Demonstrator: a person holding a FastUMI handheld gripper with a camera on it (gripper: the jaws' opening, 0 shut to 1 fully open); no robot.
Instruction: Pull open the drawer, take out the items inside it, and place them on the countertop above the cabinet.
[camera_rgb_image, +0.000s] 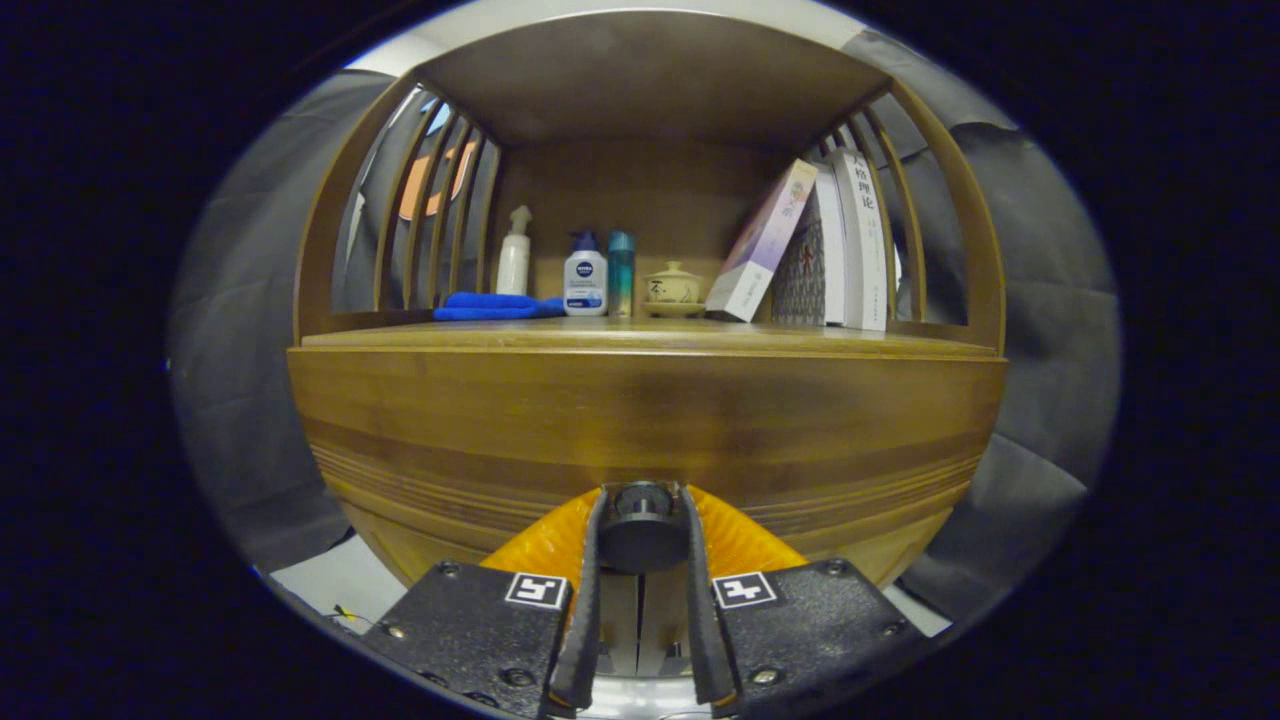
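The gripper (642, 520) sits low against the drawer front (645, 420), its two fingers closed on either side of the round knob (642, 535). Directly above the drawer lies the countertop (640, 335), roofed by a shelf and flanked by slatted sides. At the back left stands a spray bottle (514, 262), with a folded cloth (492, 306) before it. Right of these stand a lotion bottle (585, 274) and a slim bottle (621, 273) side by side, then a lidded cup (673, 286), seemingly on a saucer. Furthest right, a box (762, 242) leans against upright books (848, 240).
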